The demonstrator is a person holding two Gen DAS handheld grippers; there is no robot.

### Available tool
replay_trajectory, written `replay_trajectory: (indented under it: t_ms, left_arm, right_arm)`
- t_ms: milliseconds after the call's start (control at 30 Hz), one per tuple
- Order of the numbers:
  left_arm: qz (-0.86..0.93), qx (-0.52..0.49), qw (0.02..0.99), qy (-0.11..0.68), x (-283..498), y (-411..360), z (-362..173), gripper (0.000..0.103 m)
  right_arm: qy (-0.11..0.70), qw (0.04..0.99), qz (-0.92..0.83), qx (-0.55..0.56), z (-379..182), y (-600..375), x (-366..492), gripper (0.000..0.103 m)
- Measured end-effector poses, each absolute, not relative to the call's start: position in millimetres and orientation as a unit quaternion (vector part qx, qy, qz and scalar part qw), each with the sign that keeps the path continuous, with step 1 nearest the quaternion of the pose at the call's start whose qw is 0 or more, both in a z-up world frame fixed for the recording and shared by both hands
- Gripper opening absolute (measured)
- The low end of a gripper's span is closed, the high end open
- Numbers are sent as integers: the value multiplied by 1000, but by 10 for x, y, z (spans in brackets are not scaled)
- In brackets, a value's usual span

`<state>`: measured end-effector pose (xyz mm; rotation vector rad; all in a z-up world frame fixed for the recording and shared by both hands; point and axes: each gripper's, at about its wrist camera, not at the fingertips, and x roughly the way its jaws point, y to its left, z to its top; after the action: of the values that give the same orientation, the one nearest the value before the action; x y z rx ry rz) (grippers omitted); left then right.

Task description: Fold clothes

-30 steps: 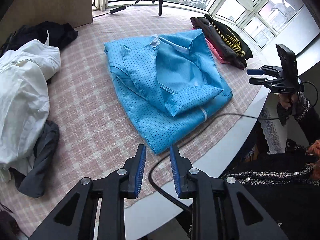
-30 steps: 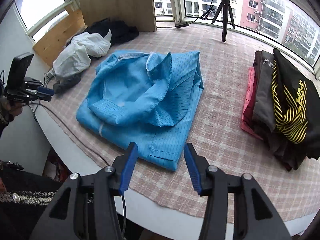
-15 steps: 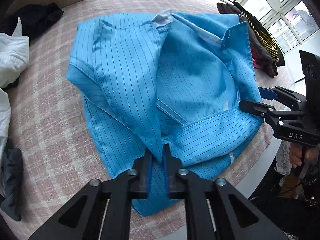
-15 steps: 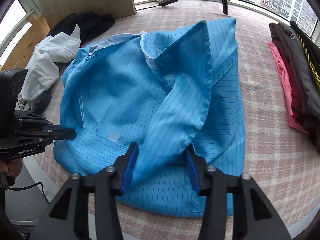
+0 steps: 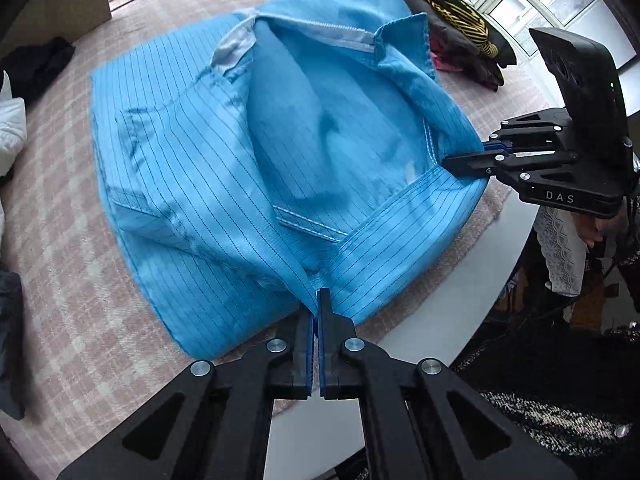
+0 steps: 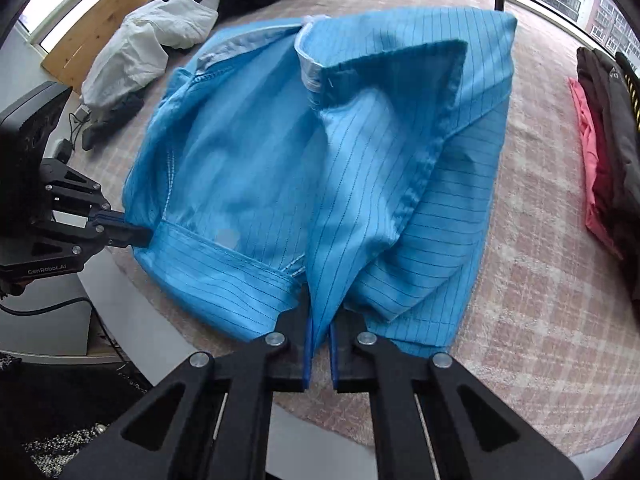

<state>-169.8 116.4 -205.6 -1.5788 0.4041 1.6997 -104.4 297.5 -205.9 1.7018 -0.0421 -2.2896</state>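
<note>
Two grippers, both mine, are clamped on the near hem of the blue shirt (image 5: 208, 168). The left gripper (image 5: 319, 300) has its pads pressed almost together on a thin fold of striped cloth at the near edge. The right gripper (image 6: 320, 322) has just been closing and now pinches a thicker pleat between its blue pads (image 6: 307, 344); from the left wrist view it shows at the shirt's right corner, jaws shut on the hem there. The shirt lies on the checked cloth (image 5: 72, 280) of the round table (image 5: 460, 312), close to its near rim, already doubled into a rough packet with the collar (image 6: 384, 56) and one sleeve turned onto the body. To my right a stack (image 6: 608, 152) of dark, striped and pink garments lies folded; to my left a white garment (image 6: 140, 52) and dark ones lie in a loose heap. I judge this shirt roughly half folded: both near corners are gripped, and the fold away from me is not yet made, nor the heap begun
</note>
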Motion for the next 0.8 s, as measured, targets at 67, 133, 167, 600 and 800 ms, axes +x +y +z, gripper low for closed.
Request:
replay_trajectory:
  t_ms: [67, 133, 167, 600, 800]
  left_arm:
    - [671, -613, 390, 147, -1739, 1199, -2079, 4]
    - [669, -614, 390, 154, -1752, 1194, -1975, 6]
    - [669, -608, 394, 166, -1728, 1182, -1870, 7]
    - [716, -541, 359, 256, -1860, 1294, -1006, 24]
    - [762, -520, 294, 249, -2091, 1624, -1147, 29]
  right_arm:
    - [-14, 139, -798, 587, -2103, 3009, -1071, 4]
    - [-2, 147, -785, 602, -2019, 3019, -1062, 9]
    - [3, 157, -784, 601, -1914, 3035, -1015, 13]
    - [-37, 142, -864, 482, -829, 3732, -1100, 40]
    - [-24, 149, -870, 469, -1045, 3516, -1450, 28]
